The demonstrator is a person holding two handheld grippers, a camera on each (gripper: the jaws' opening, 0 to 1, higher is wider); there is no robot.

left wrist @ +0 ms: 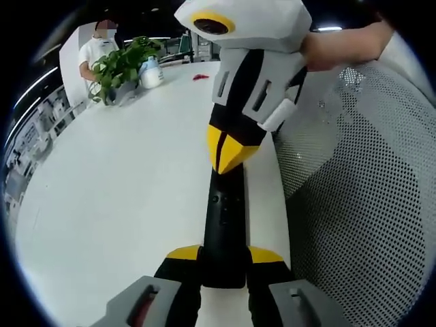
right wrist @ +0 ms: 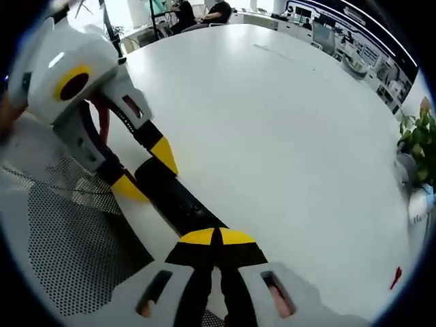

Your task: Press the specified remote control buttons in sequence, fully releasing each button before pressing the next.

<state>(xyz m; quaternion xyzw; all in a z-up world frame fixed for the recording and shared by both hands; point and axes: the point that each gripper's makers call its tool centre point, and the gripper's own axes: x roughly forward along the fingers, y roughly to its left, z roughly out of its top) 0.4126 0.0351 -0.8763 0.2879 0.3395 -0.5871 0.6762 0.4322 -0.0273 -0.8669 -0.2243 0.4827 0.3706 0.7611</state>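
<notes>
Remote [left wrist: 223, 225] lies along table edge [left wrist: 269, 197]; open tabletop toward 9 o'clock. Left gripper [left wrist: 223, 262] clamps remote's near end. Right gripper [right wrist: 216, 236] tips together, on remote. Potted plant [left wrist: 121, 65] at 11 o'clock.

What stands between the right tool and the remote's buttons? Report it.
Nothing visible. The right tool, jaws closed, comes down tip-first on the remote, which the left tool clamps by its end above the white table.

we see white table [left wrist: 122, 197] | mesh chair [left wrist: 368, 204] beside it | plant [left wrist: 122, 65], bottle [left wrist: 150, 72] far edge | ceiling strip lights
</notes>
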